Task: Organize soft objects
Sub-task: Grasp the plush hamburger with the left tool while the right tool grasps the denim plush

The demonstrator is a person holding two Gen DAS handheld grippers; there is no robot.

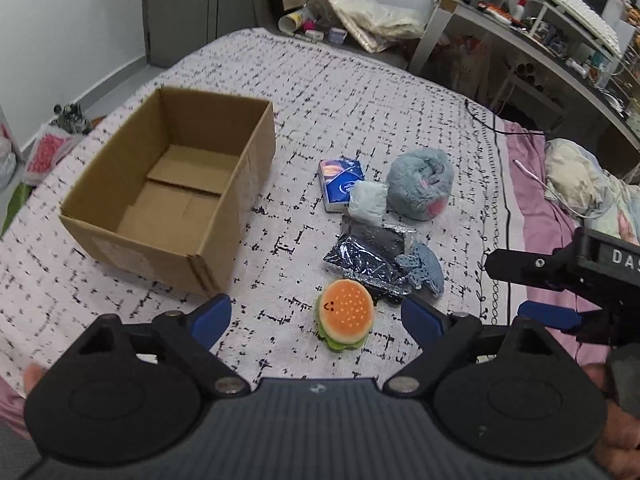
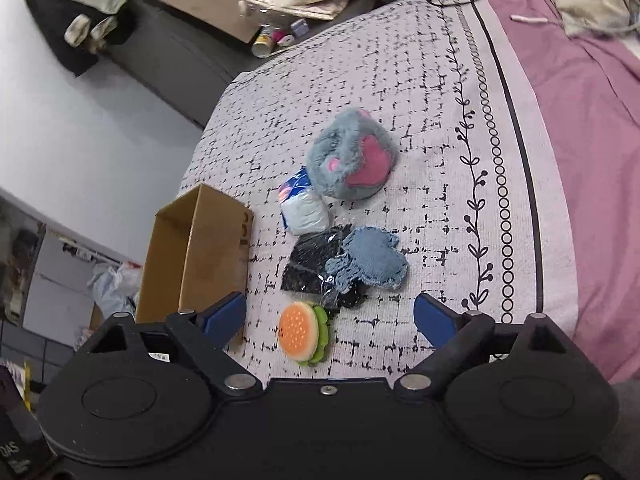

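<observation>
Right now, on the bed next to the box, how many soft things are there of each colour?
Blue or grey-blue: 3 (plush, tissue pack, cloth)
Pale white: 1 (roll)
Black: 1 (bag)
Orange and green: 1 (burger)
Total: 6
The box holds nothing.

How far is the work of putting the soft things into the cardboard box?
Nothing looks done: the brown cardboard box holds nothing. Nothing is in hand; the left gripper and right gripper are open. The orange burger toy, grey-blue plush, blue knitted cloth and black plastic-wrapped packet lie on the bed.
</observation>
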